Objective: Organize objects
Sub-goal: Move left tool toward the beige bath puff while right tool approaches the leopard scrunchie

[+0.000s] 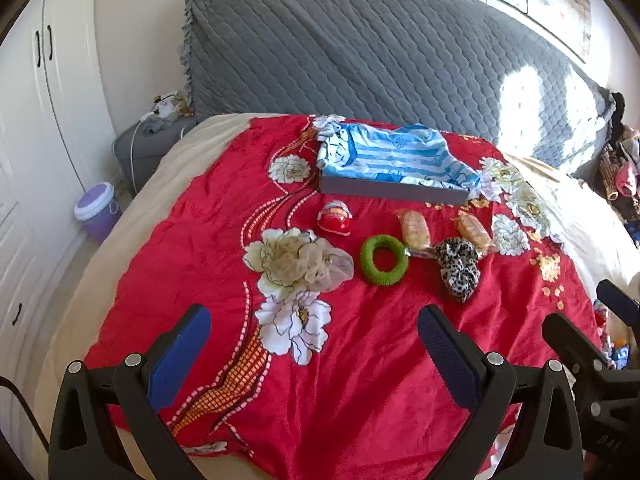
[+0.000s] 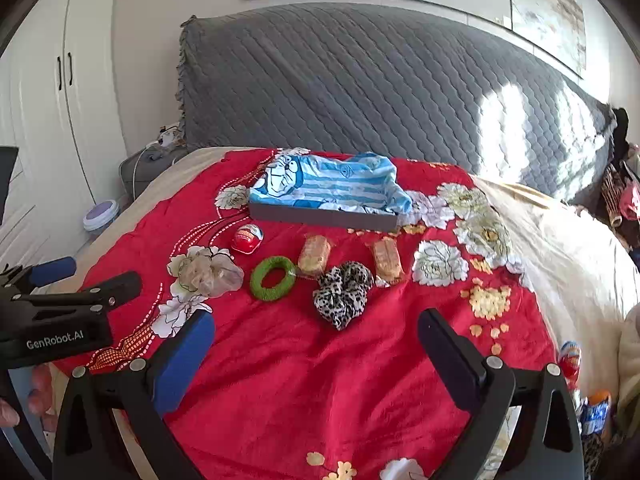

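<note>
Both tools, left tool [image 1: 314, 344] and right tool [image 2: 316, 346], hover wide and empty over the bed's near edge. Loose items (green ring [image 1: 384, 259], leopard scrunchie [image 1: 458, 268], red egg [image 1: 335, 218], two snack packets [image 1: 415, 230]) lie mid-bed, before the gray tray [image 1: 392, 191] near the headboard. Risk: the soft scrunchie may snag an adjacent packet when grasped.

Bright daylight, sunlit glare right, fisheye-warped edges
</note>
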`<action>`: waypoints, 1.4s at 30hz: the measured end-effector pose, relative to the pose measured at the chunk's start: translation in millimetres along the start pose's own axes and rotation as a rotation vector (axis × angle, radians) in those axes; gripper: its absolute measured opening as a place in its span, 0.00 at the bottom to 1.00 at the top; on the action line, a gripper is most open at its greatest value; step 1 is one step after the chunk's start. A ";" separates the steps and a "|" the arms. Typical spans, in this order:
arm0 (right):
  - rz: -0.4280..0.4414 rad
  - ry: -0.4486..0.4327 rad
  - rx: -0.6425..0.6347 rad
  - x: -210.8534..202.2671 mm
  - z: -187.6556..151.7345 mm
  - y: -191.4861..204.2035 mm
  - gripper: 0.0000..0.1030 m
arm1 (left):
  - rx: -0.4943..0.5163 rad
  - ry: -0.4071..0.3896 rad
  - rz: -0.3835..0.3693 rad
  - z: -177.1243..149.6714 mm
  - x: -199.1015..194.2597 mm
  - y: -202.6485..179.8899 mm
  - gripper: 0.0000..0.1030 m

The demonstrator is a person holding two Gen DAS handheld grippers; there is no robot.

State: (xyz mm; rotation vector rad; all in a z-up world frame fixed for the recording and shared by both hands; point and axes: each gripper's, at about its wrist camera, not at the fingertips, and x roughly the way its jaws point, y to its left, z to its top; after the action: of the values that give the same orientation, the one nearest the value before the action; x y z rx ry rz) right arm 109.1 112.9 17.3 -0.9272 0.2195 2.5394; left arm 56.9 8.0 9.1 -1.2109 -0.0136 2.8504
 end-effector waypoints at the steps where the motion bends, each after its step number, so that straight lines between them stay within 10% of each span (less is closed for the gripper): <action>1: 0.002 0.000 0.008 0.2 -1.4 -1.1 0.99 | 0.003 0.002 -0.001 -2.1 1.2 -0.4 1.00; 42: -0.010 0.076 0.062 75.6 -4.7 -4.3 0.99 | 0.018 0.058 -0.017 7.9 86.8 10.2 1.00</action>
State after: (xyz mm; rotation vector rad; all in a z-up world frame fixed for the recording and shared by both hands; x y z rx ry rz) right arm 61.8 140.9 -35.0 -0.9994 0.3138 2.4755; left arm -9.3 1.8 -48.1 -1.2827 0.0041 2.7940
